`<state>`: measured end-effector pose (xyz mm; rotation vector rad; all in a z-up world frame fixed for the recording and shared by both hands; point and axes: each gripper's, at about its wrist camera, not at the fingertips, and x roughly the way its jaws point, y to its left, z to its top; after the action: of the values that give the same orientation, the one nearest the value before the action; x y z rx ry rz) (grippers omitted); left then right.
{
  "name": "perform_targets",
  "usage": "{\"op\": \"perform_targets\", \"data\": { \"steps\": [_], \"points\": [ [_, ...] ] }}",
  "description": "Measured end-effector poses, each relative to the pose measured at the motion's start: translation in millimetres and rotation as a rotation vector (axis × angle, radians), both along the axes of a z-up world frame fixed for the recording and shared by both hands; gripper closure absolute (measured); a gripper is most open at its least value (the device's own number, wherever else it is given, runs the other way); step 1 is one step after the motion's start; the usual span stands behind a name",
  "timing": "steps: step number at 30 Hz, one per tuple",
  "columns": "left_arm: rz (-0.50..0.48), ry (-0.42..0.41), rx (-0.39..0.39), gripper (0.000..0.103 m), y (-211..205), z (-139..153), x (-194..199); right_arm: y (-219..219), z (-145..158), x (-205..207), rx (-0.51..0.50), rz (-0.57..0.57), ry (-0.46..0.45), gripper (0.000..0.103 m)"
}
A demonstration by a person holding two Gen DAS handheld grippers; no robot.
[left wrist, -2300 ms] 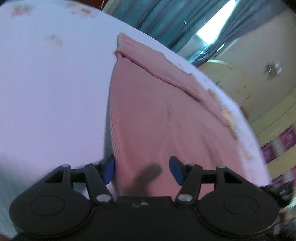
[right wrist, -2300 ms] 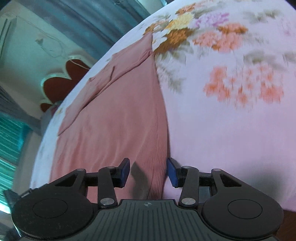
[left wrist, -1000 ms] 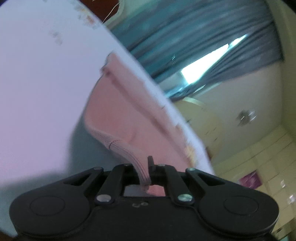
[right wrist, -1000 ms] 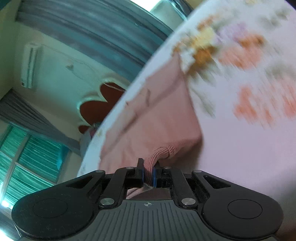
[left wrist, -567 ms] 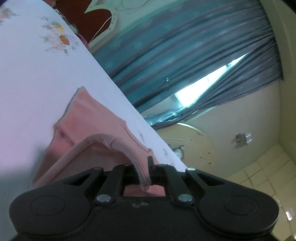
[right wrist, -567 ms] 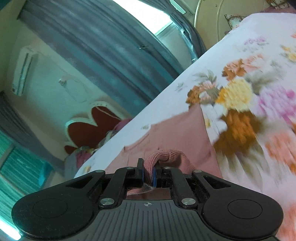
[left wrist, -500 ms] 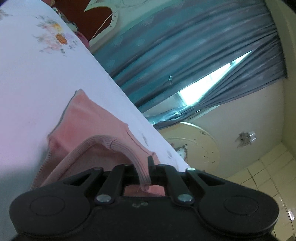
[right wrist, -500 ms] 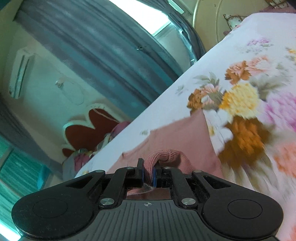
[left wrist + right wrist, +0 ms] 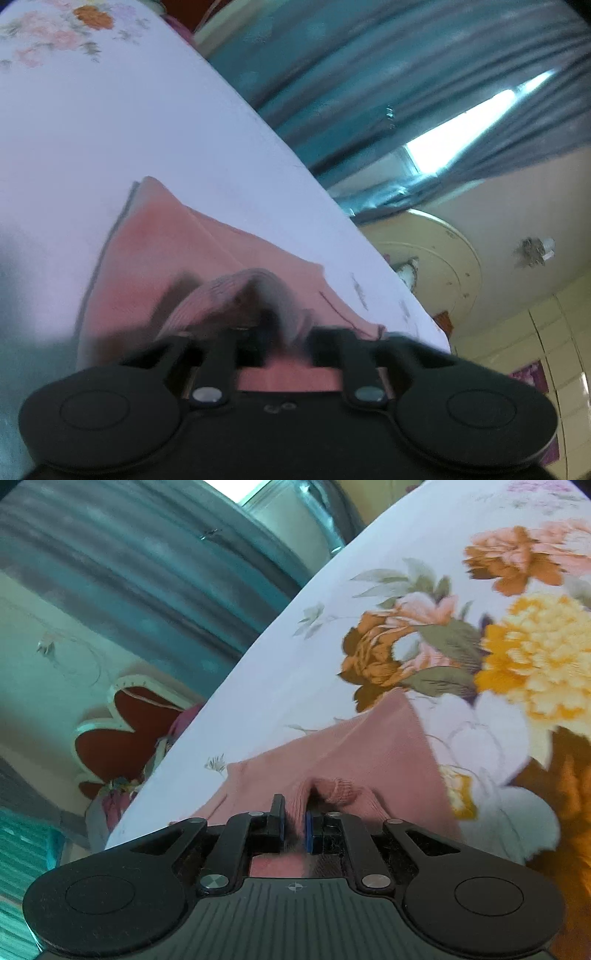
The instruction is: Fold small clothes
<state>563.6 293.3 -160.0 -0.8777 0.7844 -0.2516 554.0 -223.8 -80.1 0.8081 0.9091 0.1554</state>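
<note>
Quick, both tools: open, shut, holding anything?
Left tool: open, just released; pink garment's hem between its fingers.
Right tool: opening, pink hem between.

Floral bedsheet [image 9: 480,635], teal curtains [image 9: 351,74], bright window gap [image 9: 469,125], red heart-shaped headboard [image 9: 122,731], cream wardrobe [image 9: 436,266].

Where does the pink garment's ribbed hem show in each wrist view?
Left wrist: ribbed hem low centre, humped just above the gripper.
Right wrist: hem low centre, by the gripper.
Shared landmark: blue-grey curtain, top of both.
</note>
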Motion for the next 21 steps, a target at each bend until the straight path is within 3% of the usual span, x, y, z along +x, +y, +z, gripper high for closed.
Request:
{"op": "perform_targets", "data": {
  "steps": [1, 2, 4, 6, 8, 9, 13, 16, 18, 19, 20, 21],
  "points": [
    [0.028, -0.025, 0.019, 0.039, 2.8, 4.6, -4.1, 0.2, 5.6, -4.7, -0.03, -0.011, -0.039, 0.025],
    [0.052, -0.075, 0.049, 0.028, 5.5, 10.4, -10.3, 0.8, 14.0, -11.5, -0.062, -0.015, -0.106, 0.019],
    [0.024, -0.098, 0.104, 0.029, 7.7, 16.1, -11.1, -4.2, 21.3, -16.3, -0.082, 0.003, -0.141, 0.019],
    [-0.045, -0.092, 0.208, 0.036, 3.6, 19.9, -4.0, -7.6, 22.5, -16.5, -0.152, 0.035, -0.164, 0.026],
    [-0.133, -0.063, 0.373, 0.043, -8.8, 22.1, 7.3, -4.6, 19.9, -10.4, -0.238, 0.087, -0.145, 0.042],
    [-0.178, -0.057, 0.45, 0.047, -16.0, 22.4, 12.0, -1.1, 17.9, -6.2, -0.275, 0.12, -0.138, 0.045],
    [-0.308, -0.03, 0.634, 0.051, -40.3, 18.5, 26.4, 17.9, 7.3, 6.8, -0.434, 0.232, -0.118, 0.048],
    [-0.312, -0.029, 0.648, 0.055, -43.7, 19.1, 27.4, 30.3, -4.6, 12.5, -0.497, 0.302, -0.099, 0.048],
    [-0.311, -0.031, 0.633, 0.079, -43.1, 20.2, 26.4, 38.6, -10.0, 13.1, -0.535, 0.35, -0.1, 0.057],
    [-0.308, -0.032, 0.623, 0.087, -41.0, 19.4, 27.4, 42.3, -10.7, 12.0, -0.55, 0.369, -0.111, 0.068],
    [-0.296, -0.039, 0.584, 0.092, -34.3, 18.6, 26.0, 44.3, -9.6, 11.2, -0.552, 0.379, -0.121, 0.086],
    [-0.266, -0.049, 0.552, 0.094, -27.4, 18.3, 22.2, 44.5, -8.1, 10.7, -0.548, 0.375, -0.131, 0.094]
  ]
}}
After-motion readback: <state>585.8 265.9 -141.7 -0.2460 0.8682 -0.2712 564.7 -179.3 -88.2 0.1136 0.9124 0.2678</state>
